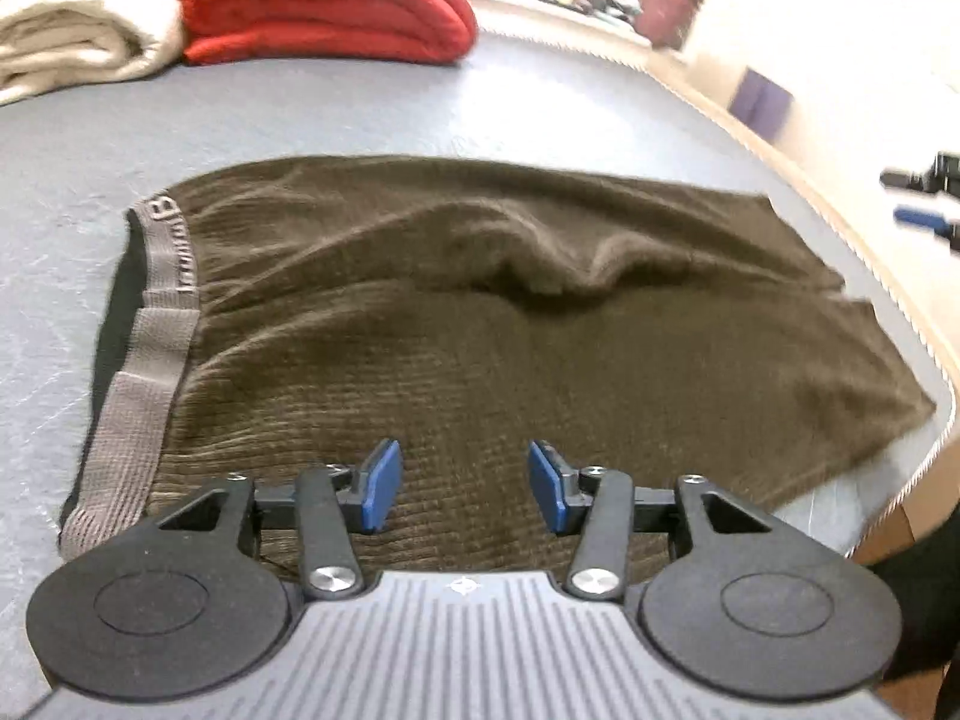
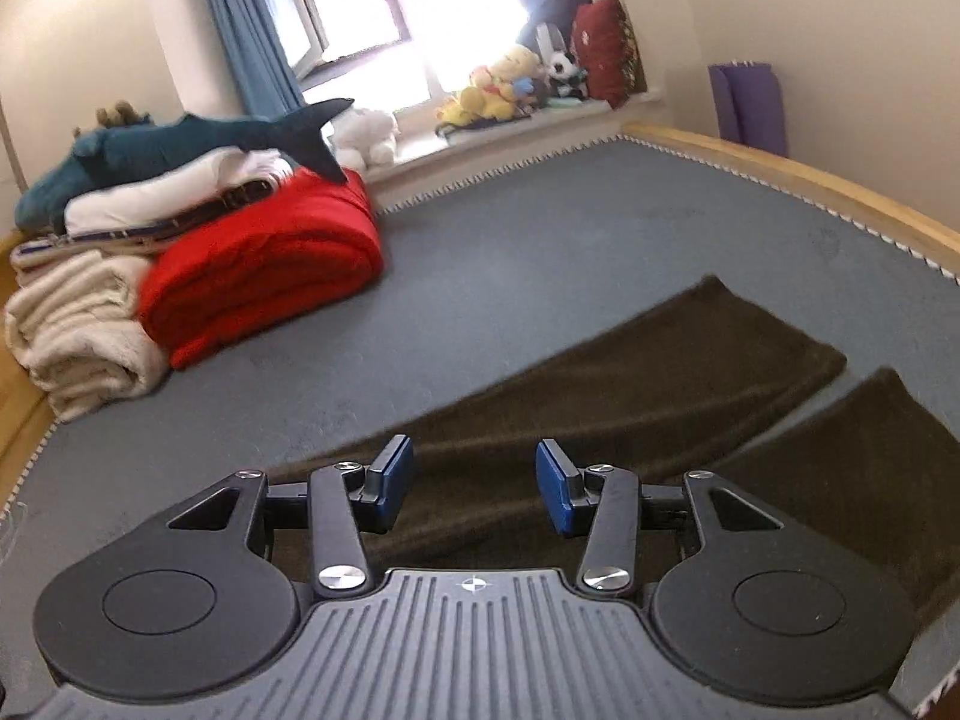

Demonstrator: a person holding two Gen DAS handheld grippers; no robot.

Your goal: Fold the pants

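- The pants (image 1: pixel 480 312), dark brown and ribbed, lie spread on the grey bed (image 1: pixel 300 114); the waistband (image 1: pixel 150 324) sits toward the left of the left wrist view and the two legs (image 2: pixel 690 372) run apart toward the bed's far edge in the right wrist view; no fold looks started, as far as I can judge.
- The left claw (image 1: pixel 459 486) hangs over the seat of the pants with its blue pads spread wide and nothing between them; the right claw (image 2: pixel 474 492) is likewise parted and empty, above the near leg.
- A raised ridge (image 1: pixel 540 264) crosses the middle of the cloth; folding over it would likely trap a crease, so the fold may come out lumpy.
- Both claws hang over the middle of the fabric, not at an edge; closing there risks pinching only the top layer, and the layers may slide apart when lifted.
- The leg ends lie close to the bed's edge (image 1: pixel 936 360); a careless drag could pull them off the side.
- The red blanket (image 2: pixel 264 276) and cream blanket (image 2: pixel 78 324) sit well apart from the pants; a wide sweep could still brush them.
- Both views are blurred; fine alignment is hard to judge.
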